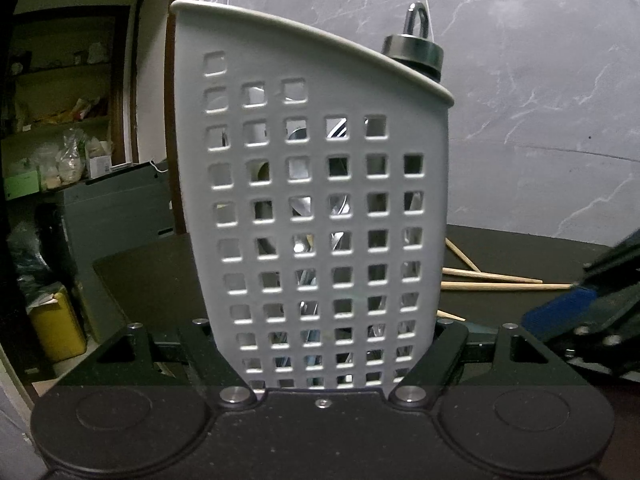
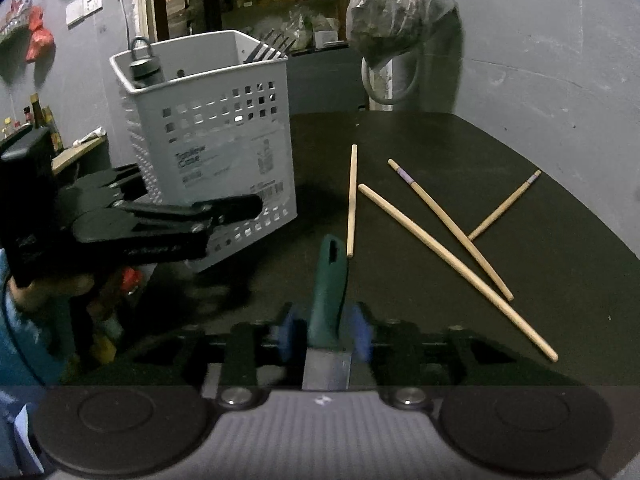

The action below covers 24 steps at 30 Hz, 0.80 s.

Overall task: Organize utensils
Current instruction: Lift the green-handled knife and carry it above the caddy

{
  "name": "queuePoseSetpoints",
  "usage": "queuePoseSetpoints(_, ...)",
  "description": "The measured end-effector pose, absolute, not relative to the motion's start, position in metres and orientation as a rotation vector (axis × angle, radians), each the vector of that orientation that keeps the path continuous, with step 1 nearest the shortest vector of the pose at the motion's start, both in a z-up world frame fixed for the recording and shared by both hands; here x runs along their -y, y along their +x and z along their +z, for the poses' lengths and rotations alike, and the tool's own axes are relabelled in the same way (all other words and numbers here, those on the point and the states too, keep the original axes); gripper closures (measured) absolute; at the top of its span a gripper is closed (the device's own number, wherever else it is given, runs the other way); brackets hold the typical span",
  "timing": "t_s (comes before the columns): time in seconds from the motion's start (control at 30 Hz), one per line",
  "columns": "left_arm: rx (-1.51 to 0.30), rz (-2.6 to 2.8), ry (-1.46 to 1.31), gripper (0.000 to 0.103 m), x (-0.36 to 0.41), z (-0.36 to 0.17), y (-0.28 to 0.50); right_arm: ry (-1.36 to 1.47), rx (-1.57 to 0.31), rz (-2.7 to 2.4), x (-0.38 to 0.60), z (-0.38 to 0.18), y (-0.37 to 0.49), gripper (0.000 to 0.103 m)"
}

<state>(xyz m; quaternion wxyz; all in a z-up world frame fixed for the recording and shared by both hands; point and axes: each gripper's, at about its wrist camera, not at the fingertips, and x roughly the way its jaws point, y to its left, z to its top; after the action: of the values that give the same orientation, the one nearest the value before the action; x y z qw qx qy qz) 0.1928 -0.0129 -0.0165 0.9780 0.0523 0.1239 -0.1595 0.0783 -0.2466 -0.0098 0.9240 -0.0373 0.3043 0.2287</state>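
A white perforated utensil basket (image 1: 312, 208) fills the left wrist view, tilted; my left gripper (image 1: 320, 356) is shut on its lower part, and it shows from the side in the right wrist view (image 2: 208, 216) against the basket (image 2: 224, 148). Forks (image 2: 272, 48) and a black capped bottle (image 2: 142, 66) stand inside it. My right gripper (image 2: 326, 332) is shut on a green-handled utensil (image 2: 329, 288) with its metal blade toward the camera. Several wooden chopsticks (image 2: 448, 264) lie on the black table to the right, also seen in the left wrist view (image 1: 500, 282).
The black table (image 2: 500, 140) ends at a grey marbled wall (image 1: 540, 80). A plastic bag (image 2: 396, 4) hangs above the table's far edge. Shelves and a yellow bin (image 1: 60, 328) stand left beyond the table.
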Motion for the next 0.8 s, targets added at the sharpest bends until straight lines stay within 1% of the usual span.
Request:
queuePoseSetpoints(0.03, -0.248, -0.324, 0.104, 0.026, 0.012, -0.017, 0.193, -0.083, -0.630, 0.467, 0.243, -0.009, 0.085, 0.054)
queuePoseSetpoints(0.07, -0.247, -0.326, 0.103, 0.026, 0.011, -0.019, 0.195, -0.090, -0.635, 0.465, 0.240, -0.009, 0.092, 0.053)
queuePoseSetpoints(0.2, -0.243, -0.331, 0.104, 0.026, 0.009, -0.020, 0.200, -0.122, -0.655, 0.472, 0.227, -0.009, 0.117, 0.055)
queuePoseSetpoints(0.27, -0.241, -0.332, 0.102, 0.026, 0.008, -0.021, 0.202, -0.150, -0.663, 0.477, 0.222, -0.008, 0.126, 0.061)
queuePoseSetpoints(0.33, -0.237, -0.328, 0.098, 0.026, 0.008, -0.023, 0.205, -0.156, -0.673, 0.484, 0.220, -0.006, 0.132, 0.079)
queuePoseSetpoints(0.47, -0.232, -0.323, 0.103, 0.026, 0.013, -0.033, 0.198, -0.116, -0.704, 0.497, 0.226, -0.004, 0.143, 0.081)
queuePoseSetpoints(0.53, -0.233, -0.326, 0.104, 0.026, 0.013, -0.033, 0.199, -0.031, -0.731, 0.511, 0.234, -0.003, 0.152, 0.082)
queuePoseSetpoints(0.6, -0.233, -0.325, 0.105, 0.026, 0.014, -0.035, 0.197, 0.135, -0.759, 0.553, 0.253, -0.005, 0.163, 0.082)
queuePoseSetpoints(0.67, -0.233, -0.327, 0.104, 0.026, 0.013, -0.036, 0.196, 0.265, -0.736, 0.568, 0.270, -0.007, 0.171, 0.082)
queuePoseSetpoints(0.8, -0.234, -0.327, 0.103, 0.026, 0.013, -0.034, 0.195, 0.425, -0.670, 0.576, 0.291, -0.012, 0.178, 0.082)
